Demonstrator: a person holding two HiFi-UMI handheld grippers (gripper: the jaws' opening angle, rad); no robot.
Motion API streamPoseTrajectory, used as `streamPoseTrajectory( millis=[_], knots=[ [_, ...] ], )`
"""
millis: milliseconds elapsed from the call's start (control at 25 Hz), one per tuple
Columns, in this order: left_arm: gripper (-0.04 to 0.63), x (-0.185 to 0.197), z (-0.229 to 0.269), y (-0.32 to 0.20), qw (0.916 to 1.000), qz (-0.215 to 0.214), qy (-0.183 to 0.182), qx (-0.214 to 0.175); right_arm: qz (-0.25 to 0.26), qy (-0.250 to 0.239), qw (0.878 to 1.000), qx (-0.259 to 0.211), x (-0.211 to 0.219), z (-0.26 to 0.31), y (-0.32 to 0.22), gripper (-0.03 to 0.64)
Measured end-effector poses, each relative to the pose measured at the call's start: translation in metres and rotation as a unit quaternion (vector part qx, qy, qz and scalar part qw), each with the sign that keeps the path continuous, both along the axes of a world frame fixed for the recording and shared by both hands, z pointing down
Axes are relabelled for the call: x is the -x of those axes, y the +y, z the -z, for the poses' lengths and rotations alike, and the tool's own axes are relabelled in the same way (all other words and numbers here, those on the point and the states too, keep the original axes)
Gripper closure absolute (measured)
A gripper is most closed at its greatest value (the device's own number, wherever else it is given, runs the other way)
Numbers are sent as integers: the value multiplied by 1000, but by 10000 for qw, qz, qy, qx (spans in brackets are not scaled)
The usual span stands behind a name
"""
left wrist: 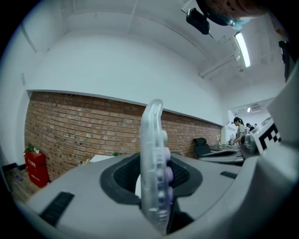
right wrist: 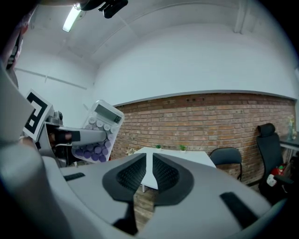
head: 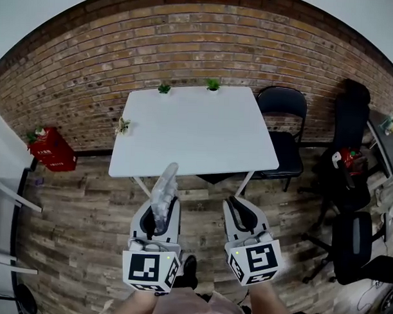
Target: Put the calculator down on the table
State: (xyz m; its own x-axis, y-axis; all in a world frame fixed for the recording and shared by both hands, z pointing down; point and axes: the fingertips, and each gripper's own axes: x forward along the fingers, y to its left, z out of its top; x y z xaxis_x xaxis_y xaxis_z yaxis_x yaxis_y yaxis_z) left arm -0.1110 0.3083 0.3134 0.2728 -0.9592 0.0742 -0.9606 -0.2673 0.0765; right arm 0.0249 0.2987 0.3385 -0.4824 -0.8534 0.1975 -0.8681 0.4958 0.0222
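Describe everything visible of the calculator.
The calculator is a translucent plastic slab with a grey display at its top end and rounded keys, white in the upper rows and purple below. It is held display end up and slightly tilted, with its lower part clamped between the left gripper's jaws. Nothing else touches it. It is in the air, short of the white table.
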Motion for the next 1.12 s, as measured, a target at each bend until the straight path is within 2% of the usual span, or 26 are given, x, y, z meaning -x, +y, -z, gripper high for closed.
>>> streamPoseTrajectory(
  millis=[240, 360, 840, 1120],
  knots=[
    [457, 20, 21, -58, 9995, -144, 22, -268, -154, 32, 9994, -304, 19, 22, -54, 575],
    [457, 25, 22, -78, 9994, -196, 65, -284, -202, 55, 9992, -353, 24, 25, -72, 577],
    [457, 28, -5, -122, 9992, -387, 81, 68, -386, 33, 9991, -184, 27, 13, -114, 578],
    [457, 7, -28, -157, 9983, -477, 7, 349, -434, 16, 9991, 35, 7, -7, -146, 583]
  ],
)
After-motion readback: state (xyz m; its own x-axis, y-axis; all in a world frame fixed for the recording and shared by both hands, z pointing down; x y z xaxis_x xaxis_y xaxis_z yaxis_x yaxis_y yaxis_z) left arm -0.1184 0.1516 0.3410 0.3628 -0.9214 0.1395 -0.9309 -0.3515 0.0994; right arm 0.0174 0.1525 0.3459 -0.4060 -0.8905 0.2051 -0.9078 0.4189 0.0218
